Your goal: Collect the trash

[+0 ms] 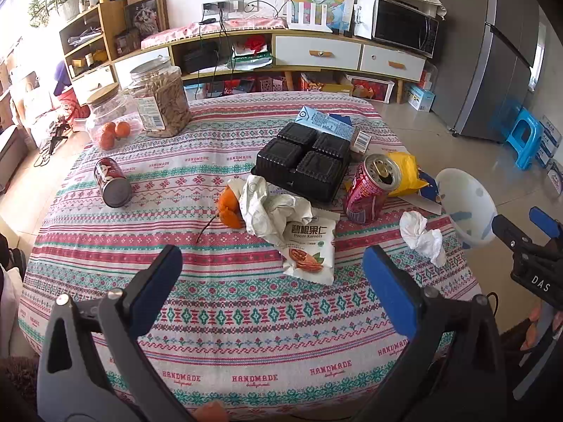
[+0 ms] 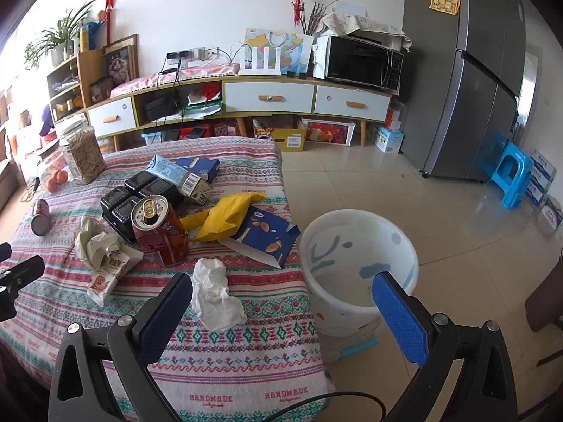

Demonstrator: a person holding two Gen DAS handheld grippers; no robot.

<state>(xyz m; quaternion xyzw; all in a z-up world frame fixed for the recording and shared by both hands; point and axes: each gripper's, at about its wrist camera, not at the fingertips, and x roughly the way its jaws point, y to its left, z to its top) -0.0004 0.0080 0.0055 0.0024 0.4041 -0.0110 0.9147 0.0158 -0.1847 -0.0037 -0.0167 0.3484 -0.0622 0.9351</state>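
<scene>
Both your claws, left gripper (image 1: 271,274) and right gripper (image 2: 281,302), gape empty. Crumpled tissue (image 2: 215,293) lies near table edge, white bin (image 2: 359,263) right. Risk: the upright red can (image 2: 160,228) could tip and spill if you brush it.

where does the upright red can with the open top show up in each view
Left wrist view: the red can stands right of centre, just right of the black tray, in front of the yellow bag.
Right wrist view: the red can stands left of centre, in front of the black tray, left of the yellow bag.
Shared landmark: the crumpled white tissue, nearer the camera than the can in both.
</scene>
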